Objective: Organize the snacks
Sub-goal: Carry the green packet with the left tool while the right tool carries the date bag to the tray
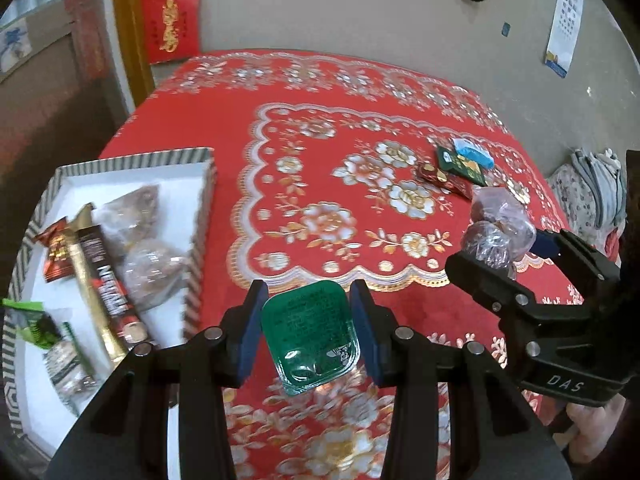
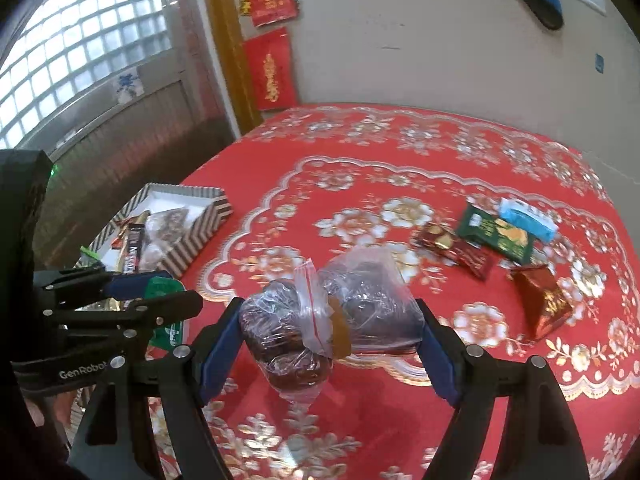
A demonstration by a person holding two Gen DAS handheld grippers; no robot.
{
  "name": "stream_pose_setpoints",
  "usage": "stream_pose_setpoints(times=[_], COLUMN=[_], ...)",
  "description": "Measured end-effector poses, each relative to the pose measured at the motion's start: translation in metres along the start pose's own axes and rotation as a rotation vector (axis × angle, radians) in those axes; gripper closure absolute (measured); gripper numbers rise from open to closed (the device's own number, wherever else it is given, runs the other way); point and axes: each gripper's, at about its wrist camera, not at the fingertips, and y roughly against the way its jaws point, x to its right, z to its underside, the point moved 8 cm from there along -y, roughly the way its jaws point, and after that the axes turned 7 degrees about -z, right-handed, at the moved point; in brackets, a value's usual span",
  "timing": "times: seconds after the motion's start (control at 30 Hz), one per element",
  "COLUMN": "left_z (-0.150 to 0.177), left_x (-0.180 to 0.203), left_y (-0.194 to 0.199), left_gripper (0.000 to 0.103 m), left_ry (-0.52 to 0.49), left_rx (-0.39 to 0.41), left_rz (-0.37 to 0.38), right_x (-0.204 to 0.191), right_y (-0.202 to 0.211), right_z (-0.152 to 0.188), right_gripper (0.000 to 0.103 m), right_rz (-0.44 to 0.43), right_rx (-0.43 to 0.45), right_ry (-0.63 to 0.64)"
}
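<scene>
My left gripper (image 1: 308, 328) is shut on a green plastic snack cup (image 1: 310, 334) and holds it above the red tablecloth, just right of the striped box (image 1: 204, 208). The box holds several snacks: a long dark bar (image 1: 108, 284), clear bagged pastries (image 1: 140, 232) and green packets. My right gripper (image 2: 328, 332) is shut on a clear zip bag of dark round snacks (image 2: 352, 312), held above the table. That bag also shows in the left wrist view (image 1: 496, 228). The left gripper with the green cup shows at the left of the right wrist view (image 2: 160, 292).
Loose snacks lie on the cloth at the right: a green packet (image 2: 496, 232), a light blue packet (image 2: 528, 216), red wrappers (image 2: 456, 252) and a red pouch (image 2: 544, 300). The table's left edge runs just beyond the box (image 2: 208, 220). A wall stands behind the table.
</scene>
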Motion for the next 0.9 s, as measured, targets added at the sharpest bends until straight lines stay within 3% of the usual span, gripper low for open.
stream_pose_setpoints(times=[0.9], left_z=[0.027], left_x=[-0.142], left_y=[0.029], left_gripper=[0.062], left_ry=[0.163], left_rx=[0.038], left_rz=[-0.137], right_x=[-0.143], right_y=[-0.032], right_z=[-0.013], right_gripper=[0.022], right_rz=[-0.145], right_rx=[-0.040], right_ry=[0.190])
